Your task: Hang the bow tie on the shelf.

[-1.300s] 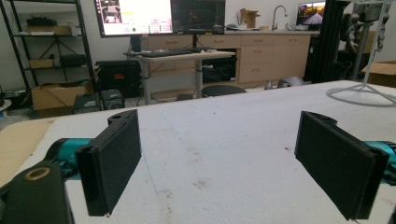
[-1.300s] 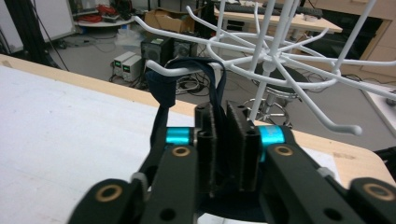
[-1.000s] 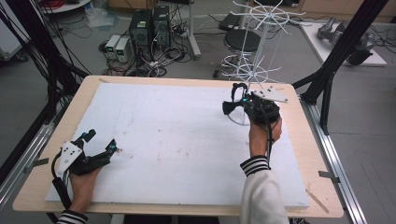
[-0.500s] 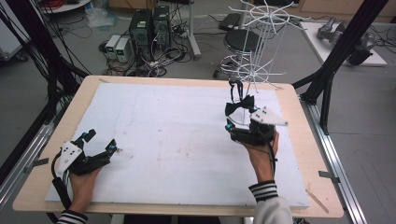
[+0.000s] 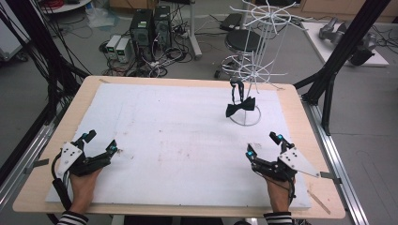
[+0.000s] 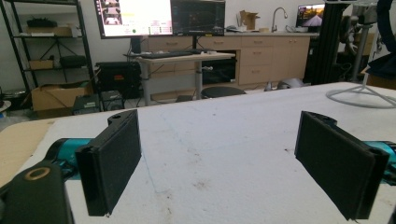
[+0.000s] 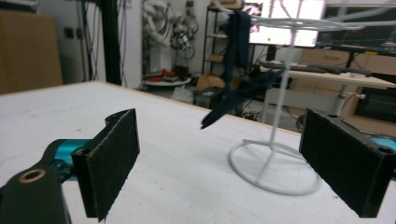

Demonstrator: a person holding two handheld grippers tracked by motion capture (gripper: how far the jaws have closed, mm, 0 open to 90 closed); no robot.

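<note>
Now, bow tie (image 5: 240,107): black, hangs by its strap from a lower arm of the white wire rack (image 5: 245,125), far right of the table; the bow dangles just above the rack's base ring, beside the stem.
Bow tie, right gripper view: dark shape (image 7: 233,100) up against the rack stem (image 7: 277,116), ahead of the jaws and well apart from them.
Step in hand: judged as letting go and clearing out after the hang; the tie looks placed.
Doing it well: keep the open jaws away from strap and wire arms, since a snag would probably pull the tie off or tip the light rack. Back off low and straight toward the near edge. Check that the strap sits over the arm and not on its tip; too small to tell in the high view.
Right gripper (image 5: 263,145): jaws have just been opening and stand wide, nothing between them, pads touching nothing; sits near the front right of the white table top (image 5: 178,140), well apart from the rack.
Left gripper (image 5: 101,140): jaws spread wide, empty, low over the front left of the table top.
Left gripper view: pads (image 6: 112,158) bare, only table surface between them.
Risk: low, unless the rack gets bumped.
</note>
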